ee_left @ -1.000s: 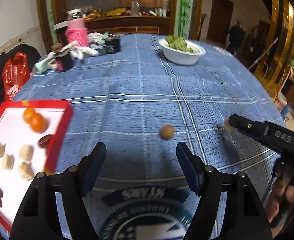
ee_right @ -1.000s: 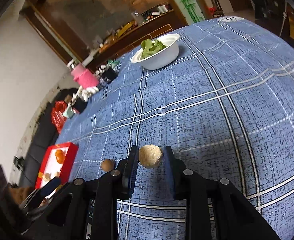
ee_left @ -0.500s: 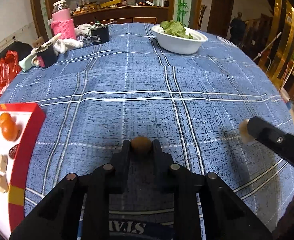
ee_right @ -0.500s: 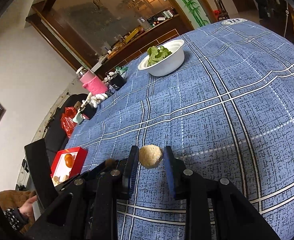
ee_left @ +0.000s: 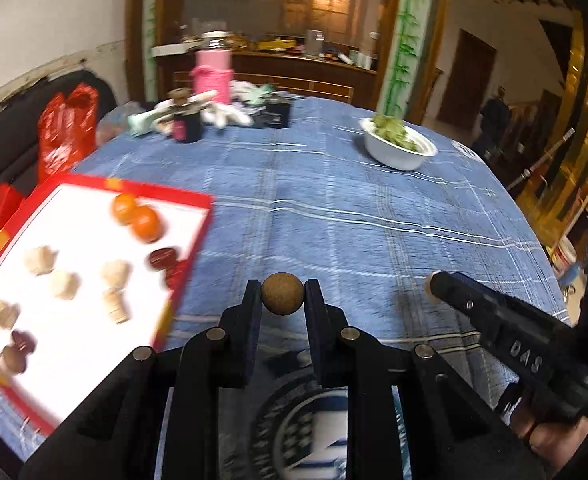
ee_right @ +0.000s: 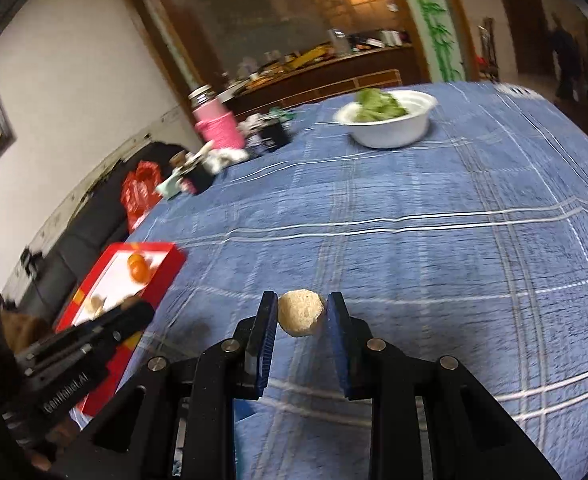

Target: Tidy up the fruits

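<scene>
Two fruits are off the table at once, one in each of my grippers. My left gripper (ee_left: 283,300) is clenched on a small brown round fruit (ee_left: 283,299), the pads pressing it from both sides near their tips, so it sits where I can see it and let it go cleanly. My right gripper (ee_right: 302,314) is clamped the same way on a paler, rough-skinned fruit (ee_right: 301,312), held clear above the blue checked tablecloth (ee_right: 414,220).

I hold both up off the cloth because they are bound, I judge, for the red tray (ee_left: 198,216) at my left, whose white floor already carries sorted pieces: two oranges (ee_left: 136,216) touching each other near the far edge, a dark red fruit (ee_left: 162,258) by the right wall, and several pale lumps spread out toward the near end. Those lumps are blurred, so they may be the same kind as the one in my right gripper, but I cannot be sure.

The tray lies just left of my left gripper, so the brown fruit has the shorter trip; the right gripper is further over and would follow. The white bowl of greens (ee_left: 400,148) stands well apart at the far side and plays no part.
</scene>
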`<state>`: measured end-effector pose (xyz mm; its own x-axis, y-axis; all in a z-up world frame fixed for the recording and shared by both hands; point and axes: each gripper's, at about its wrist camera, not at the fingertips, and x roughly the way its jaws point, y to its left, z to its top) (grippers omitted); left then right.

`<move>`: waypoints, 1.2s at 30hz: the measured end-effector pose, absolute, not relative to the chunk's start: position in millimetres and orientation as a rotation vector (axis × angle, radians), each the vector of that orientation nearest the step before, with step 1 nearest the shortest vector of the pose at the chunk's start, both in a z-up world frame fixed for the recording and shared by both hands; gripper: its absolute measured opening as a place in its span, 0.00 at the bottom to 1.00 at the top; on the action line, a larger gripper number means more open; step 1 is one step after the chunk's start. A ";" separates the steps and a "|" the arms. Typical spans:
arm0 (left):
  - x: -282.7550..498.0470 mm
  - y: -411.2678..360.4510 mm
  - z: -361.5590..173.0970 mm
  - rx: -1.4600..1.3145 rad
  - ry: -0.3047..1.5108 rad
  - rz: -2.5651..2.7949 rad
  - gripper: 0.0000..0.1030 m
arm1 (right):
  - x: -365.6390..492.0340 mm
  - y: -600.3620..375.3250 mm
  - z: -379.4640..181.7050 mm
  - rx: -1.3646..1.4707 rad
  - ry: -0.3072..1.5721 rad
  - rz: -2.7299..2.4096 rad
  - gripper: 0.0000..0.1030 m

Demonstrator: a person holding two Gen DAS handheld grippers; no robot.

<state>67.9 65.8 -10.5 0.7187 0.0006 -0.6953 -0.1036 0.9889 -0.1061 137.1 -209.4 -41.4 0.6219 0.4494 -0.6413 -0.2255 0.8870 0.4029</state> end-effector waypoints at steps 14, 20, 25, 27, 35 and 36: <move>33.6 146.8 -13.4 -0.237 0.772 0.229 0.18 | 101.3 -97.9 -11.3 0.135 0.782 0.571 0.25; 20.3 173.7 -1.5 -0.255 0.724 0.301 0.18 | 101.4 -62.8 3.1 0.097 0.758 0.623 0.25; 13.9 193.4 6.4 -0.259 0.693 0.360 0.18 | 101.5 -39.7 16.6 0.080 0.723 0.666 0.25; 13.7 197.3 6.2 -0.256 0.694 0.372 0.18 | 101.8 -31.7 21.0 0.081 0.713 0.685 0.25; 12.6 208.2 0.5 -0.261 0.710 0.408 0.19 | 101.7 -1.4 26.9 0.061 0.700 0.753 0.25; 12.2 208.7 0.4 -0.259 0.711 0.409 0.19 | 100.8 1.7 26.0 0.058 0.702 0.760 0.25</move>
